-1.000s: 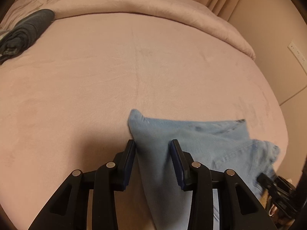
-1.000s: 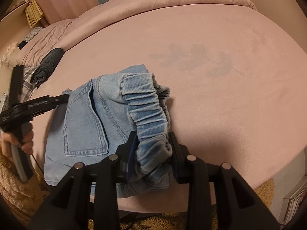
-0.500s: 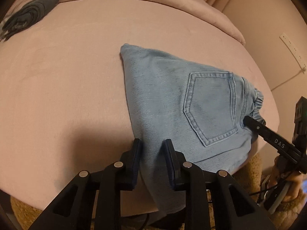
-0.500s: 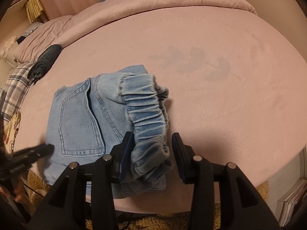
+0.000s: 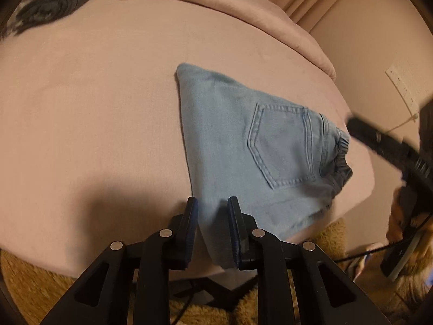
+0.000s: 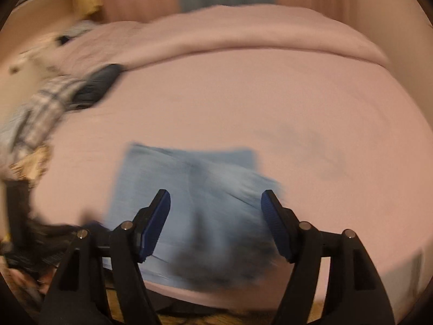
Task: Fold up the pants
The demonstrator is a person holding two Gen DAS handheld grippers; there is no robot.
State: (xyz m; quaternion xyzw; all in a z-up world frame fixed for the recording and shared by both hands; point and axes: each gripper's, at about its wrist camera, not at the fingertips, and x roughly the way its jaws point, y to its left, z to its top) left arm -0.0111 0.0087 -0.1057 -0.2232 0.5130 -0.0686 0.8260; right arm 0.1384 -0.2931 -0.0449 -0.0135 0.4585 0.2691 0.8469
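Light blue pants (image 5: 243, 146) lie folded on the pink bed (image 5: 94, 108), back pocket up and the elastic waistband (image 5: 341, 157) toward the right edge. My left gripper (image 5: 212, 214) is at the bed's near edge, its jaws closing on the pants' near folded corner, which fills the gap between the pads. In the blurred right wrist view my right gripper (image 6: 215, 203) hovers above the pants (image 6: 194, 189), jaws opening wide, and no pad touches the cloth. One of its black fingers (image 5: 379, 143) shows in the left wrist view, just off the waistband.
A dark grey rolled garment (image 5: 54, 5) and a plaid cloth (image 6: 46, 103) lie at the far left of the bed. A folded pink duvet (image 5: 216, 8) runs along the back. A shaggy tan rug (image 5: 324, 233) lies below the bed's edge. A wall socket (image 5: 403, 84) sits at right.
My right gripper let go of the waistband, opened wide and rose. My left gripper drew back toward the bed's near edge, its jaws narrowing on the fold. The pants now lie flat.
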